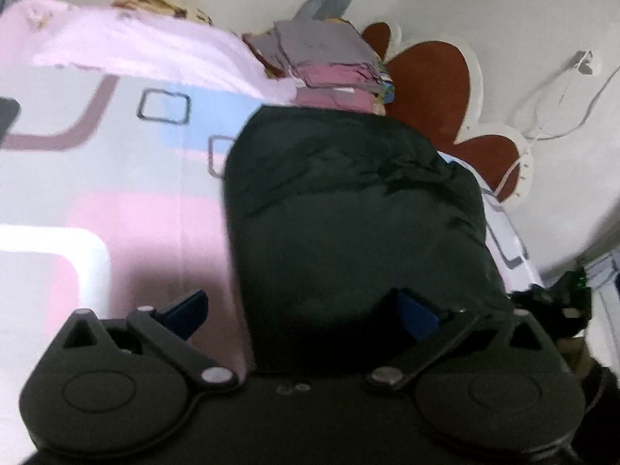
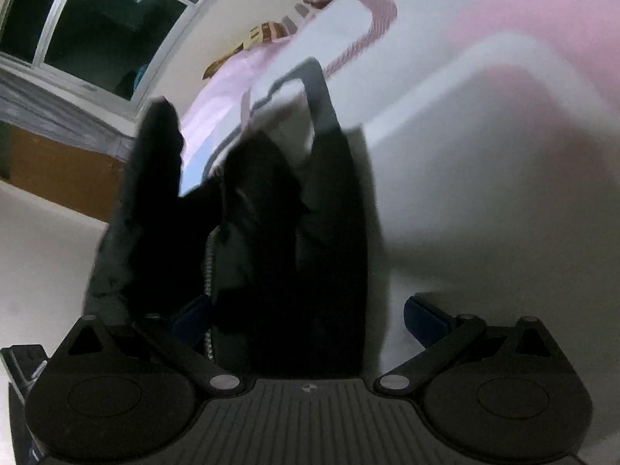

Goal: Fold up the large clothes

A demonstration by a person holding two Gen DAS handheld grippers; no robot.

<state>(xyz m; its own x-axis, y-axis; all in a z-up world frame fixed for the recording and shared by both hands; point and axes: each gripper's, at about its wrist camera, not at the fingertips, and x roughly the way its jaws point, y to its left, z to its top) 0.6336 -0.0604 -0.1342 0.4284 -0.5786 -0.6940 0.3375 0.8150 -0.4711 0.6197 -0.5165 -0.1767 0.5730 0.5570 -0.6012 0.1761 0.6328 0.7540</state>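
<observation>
Patterned bedsheet (image 1: 116,201) carries the black jacket (image 1: 348,213), lengthwise ahead of both wide, empty grippers, left gripper (image 1: 302,312) and right gripper (image 2: 310,316).

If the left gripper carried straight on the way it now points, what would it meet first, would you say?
The left gripper, fingers spread open, would most likely meet the dark padded garment lying on the pastel patterned bedsheet first; it already fills the gap between the fingers, though depth is unclear.
</observation>
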